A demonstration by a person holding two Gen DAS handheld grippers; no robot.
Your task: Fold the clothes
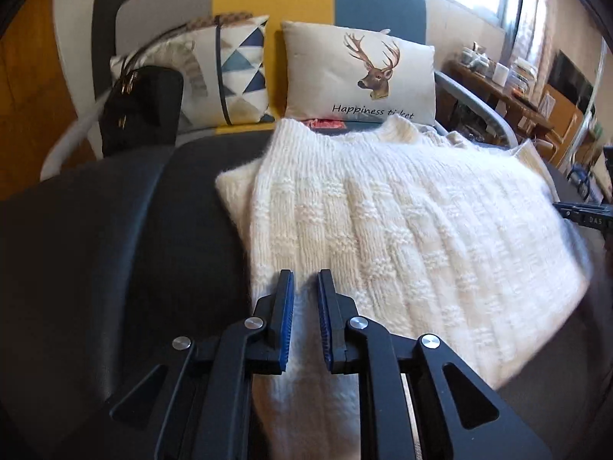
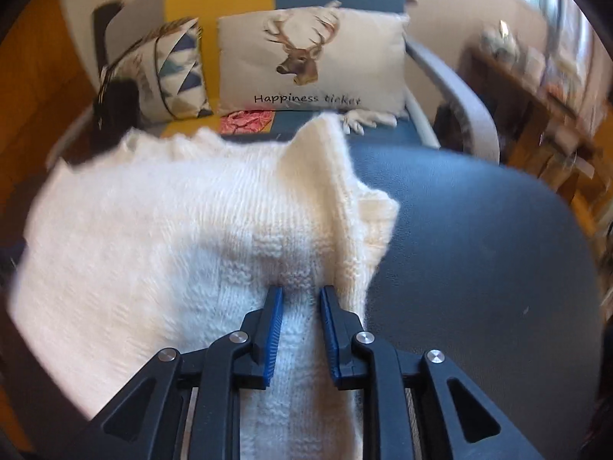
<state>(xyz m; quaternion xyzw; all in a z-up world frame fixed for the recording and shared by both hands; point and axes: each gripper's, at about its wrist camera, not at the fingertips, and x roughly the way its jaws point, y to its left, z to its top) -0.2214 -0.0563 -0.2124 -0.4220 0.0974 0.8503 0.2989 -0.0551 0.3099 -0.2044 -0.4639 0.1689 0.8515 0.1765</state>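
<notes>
Cream chunky-knit sweater (image 1: 383, 230) lies on a dark grey cushioned seat (image 1: 115, 249), sides tucked in (lengthwise fold apparently remaining). Left hand-held gripper (image 1: 305, 291) and right hand-held gripper (image 2: 300, 303) straddle its near hem, jaws slightly parted, not clamping.

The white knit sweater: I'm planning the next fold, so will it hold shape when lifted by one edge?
Probably not: the white knit sweater already rumples at its edge, so it should sag. Its chunky, fuzzy yarn likely grips the pads and drags when pushed.
</notes>
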